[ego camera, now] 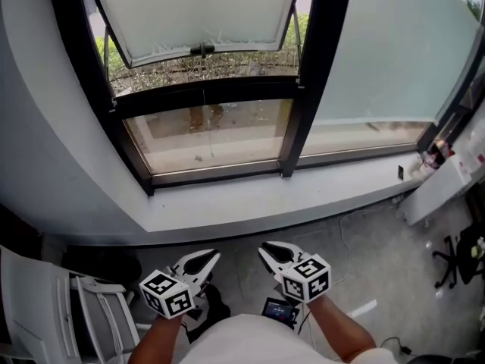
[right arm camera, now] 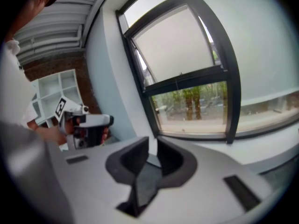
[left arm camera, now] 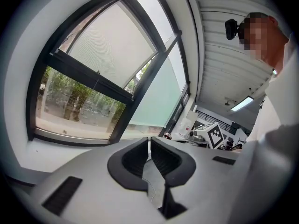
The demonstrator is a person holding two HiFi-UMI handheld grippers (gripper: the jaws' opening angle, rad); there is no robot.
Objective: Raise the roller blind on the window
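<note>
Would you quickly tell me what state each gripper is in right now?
Left gripper: closed, holding nothing.
Right gripper: slightly open, holding nothing.

The roller blind [ego camera: 197,10] covered only the upper part of the left window [ego camera: 212,135], and greenery [ego camera: 227,65] showed under its bottom bar [ego camera: 159,53]. The left hand-held gripper [ego camera: 206,260] and the right hand-held gripper [ego camera: 271,252] were low, near the person's body, pointing toward the window sill [ego camera: 250,203], well apart from the blind.
</note>
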